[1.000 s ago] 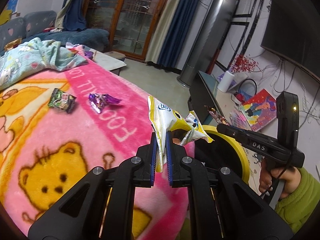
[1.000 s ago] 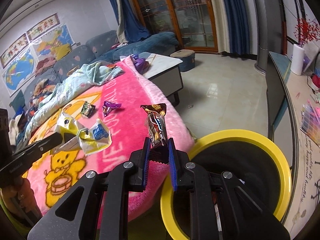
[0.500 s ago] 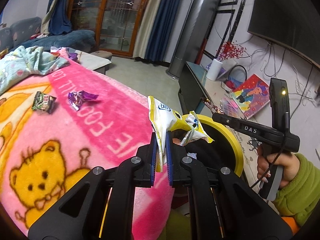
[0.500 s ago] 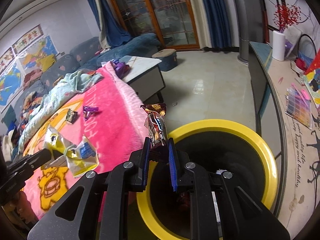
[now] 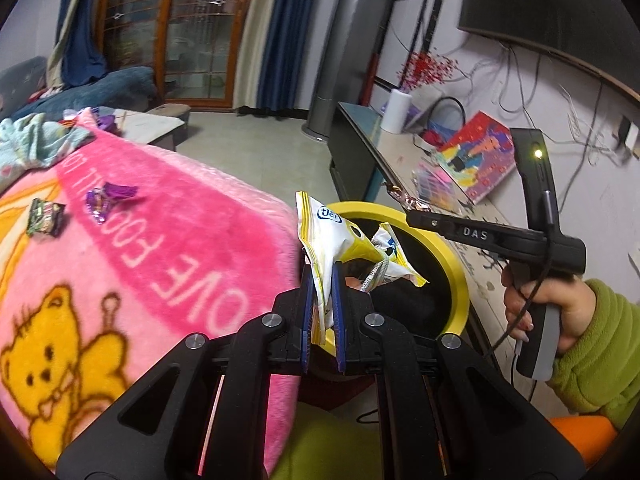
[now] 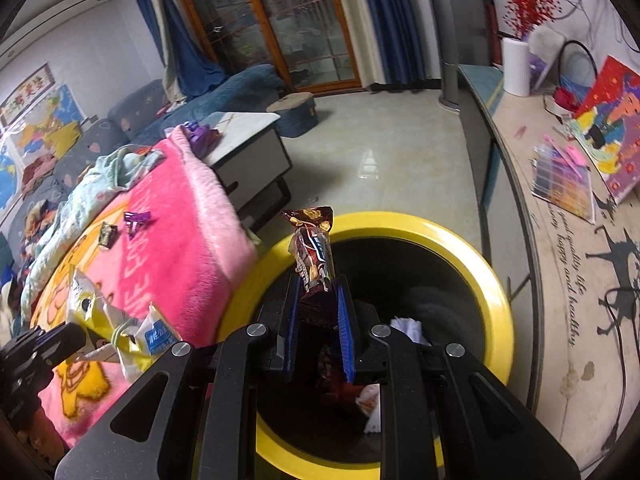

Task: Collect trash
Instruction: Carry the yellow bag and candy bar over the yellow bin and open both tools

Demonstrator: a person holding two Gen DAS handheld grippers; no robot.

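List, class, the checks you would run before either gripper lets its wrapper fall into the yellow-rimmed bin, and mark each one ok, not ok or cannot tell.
1. Right gripper over the bin opening: ok.
2. Brown candy wrapper between its fingers: ok; firmly pinched: cannot tell.
3. Left gripper shut on the yellow snack bag: ok.
4. Snack bag fully above the opening: cannot tell.
5. Room left in the bin: ok.
6. Blanket free of trash: not ok, purple wrapper and green wrapper remain.

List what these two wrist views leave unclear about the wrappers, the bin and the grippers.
- Yellow bin: its depth and fill; left wrist view, the yellow snack bag and left gripper cover it.
- Brown wrapper: lower end hidden between the right gripper fingers.
- Dark wrapper and purple wrapper: print too small.
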